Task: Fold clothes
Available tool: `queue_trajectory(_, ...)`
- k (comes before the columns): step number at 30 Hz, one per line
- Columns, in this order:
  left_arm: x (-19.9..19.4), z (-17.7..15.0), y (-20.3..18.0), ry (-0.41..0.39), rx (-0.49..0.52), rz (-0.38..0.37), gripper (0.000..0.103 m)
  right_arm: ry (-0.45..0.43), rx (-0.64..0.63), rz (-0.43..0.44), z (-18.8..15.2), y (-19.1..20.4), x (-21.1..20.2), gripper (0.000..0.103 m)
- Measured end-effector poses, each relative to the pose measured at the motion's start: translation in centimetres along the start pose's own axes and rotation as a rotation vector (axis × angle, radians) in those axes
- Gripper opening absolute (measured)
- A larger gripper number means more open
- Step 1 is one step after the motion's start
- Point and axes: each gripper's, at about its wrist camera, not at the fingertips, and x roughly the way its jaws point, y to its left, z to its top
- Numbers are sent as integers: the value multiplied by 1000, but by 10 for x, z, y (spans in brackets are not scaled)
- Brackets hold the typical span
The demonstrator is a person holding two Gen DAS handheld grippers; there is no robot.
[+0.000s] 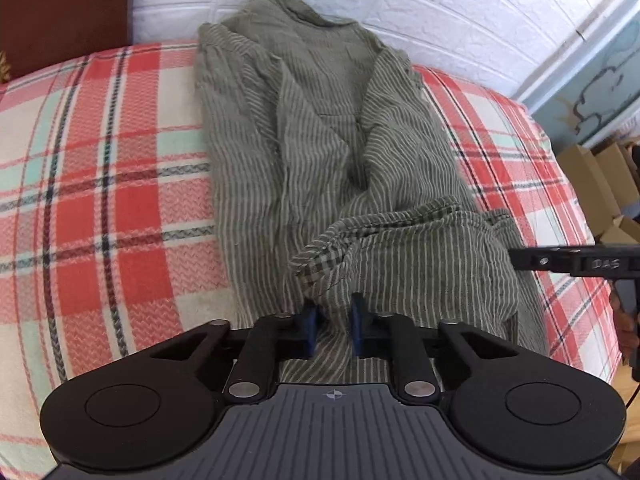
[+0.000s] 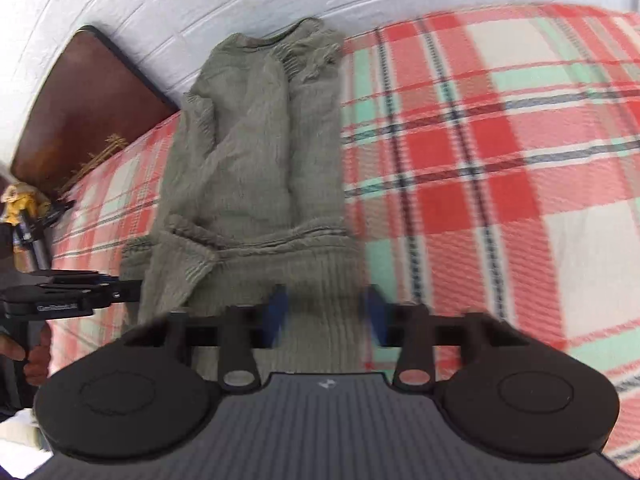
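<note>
The green striped garment (image 1: 328,152) is lying lengthwise on the bed's plaid blanket (image 1: 100,184), its far end reaching the white brick-pattern wall (image 1: 400,8) and its near end running under both grippers. Both long sides are lying turned in over the middle, so the piece is reading as a narrow strip rather than a spread-out garment. Near the front, a hemmed edge (image 1: 384,220) is sitting doubled back across the strip in a loose, rumpled ridge.

The left gripper (image 1: 335,326) is sitting at the near end with its blue pads standing a little apart and cloth lying between them; I am not seeing them press the fabric, so I am recording them as spread. The right gripper (image 2: 326,314) is hovering over the near right edge of the same garment (image 2: 256,152), pads set wider apart, with cloth beneath them; that view is blurred, so contact is not something I can confirm.

Judgement on progress: the lengthwise narrowing is looking present, though untidy, with creases along the centre. What is appearing to remain is shortening the strip end to end and flattening the bunched hem. Nothing resembling a compact, finished fold is showing on the bed
</note>
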Motion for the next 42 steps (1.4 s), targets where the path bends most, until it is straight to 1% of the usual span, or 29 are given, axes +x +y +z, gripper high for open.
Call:
queue_trajectory(2,-8,-3,3,-27,-29,7,4,-7,-33,29,1,9,-8,4)
queue_trajectory(5,-21,-9,7,-70,-64,23,4,-35,-92,77,2,25,-26,4)
queue_trajectory(10,-42,-16,19,-139,-144,41,4,-136,-180,188,15,46,-66,3)
queue_trajectory(11,-45,-17,21,-148,-158,44,4,-151,-184,187,19,47,-68,4)
queue_trajectory(13,-42,-15,25,-144,-174,52,4,-141,-173,139,28,41,-57,4)
queue_trajectory(17,-21,-8,26,-107,-167,71,4,-51,-131,22,33,17,-6,4)
queue_trajectory(20,-2,-3,24,-78,-153,91,4,-11,-94,-5,30,10,19,5)
queue_trajectory(22,9,0,24,-61,-145,103,5,-14,-86,-17,29,12,24,9)
queue_trajectory(23,11,0,25,-59,-148,106,7,-25,-83,-35,30,12,22,12)
queue_trajectory(24,10,0,26,-61,-158,104,15,-38,-80,-57,30,13,19,21)
queue_trajectory(25,9,1,28,-66,-168,103,18,-51,-77,-78,30,13,17,26)
queue_trajectory(26,4,1,29,-77,-175,107,32,-65,-74,-100,30,13,14,38)
queue_trajectory(27,-2,1,30,-95,-178,121,36,-87,-75,-122,30,15,7,47)
queue_trajectory(28,-9,2,31,-112,-182,133,40,-113,-78,-144,31,16,-1,47)
queue_trajectory(29,-18,3,32,-129,-188,140,46,-138,-82,-139,30,20,-11,47)
queue_trajectory(31,-35,5,34,-163,-196,146,46,-185,-92,-106,27,30,-32,47)
queue_trajectory(34,-60,10,23,-205,-172,92,46,-175,-148,-57,17,54,-41,47)
queue_trajectory(36,-67,13,7,-203,-123,9,46,-163,-189,-25,9,71,-46,46)
queue_trajectory(38,-62,12,-14,-171,-47,-60,46,-136,-212,-6,2,81,-39,46)
queue_trajectory(39,-54,12,-24,-145,-7,-77,46,-122,-215,-3,0,85,-32,46)
queue_trajectory(41,-36,10,-40,-92,55,-85,46,-99,-217,-2,-3,93,-21,46)
queue_trajectory(42,-26,9,-43,-71,62,-82,46,-90,-220,-6,-5,95,-18,46)
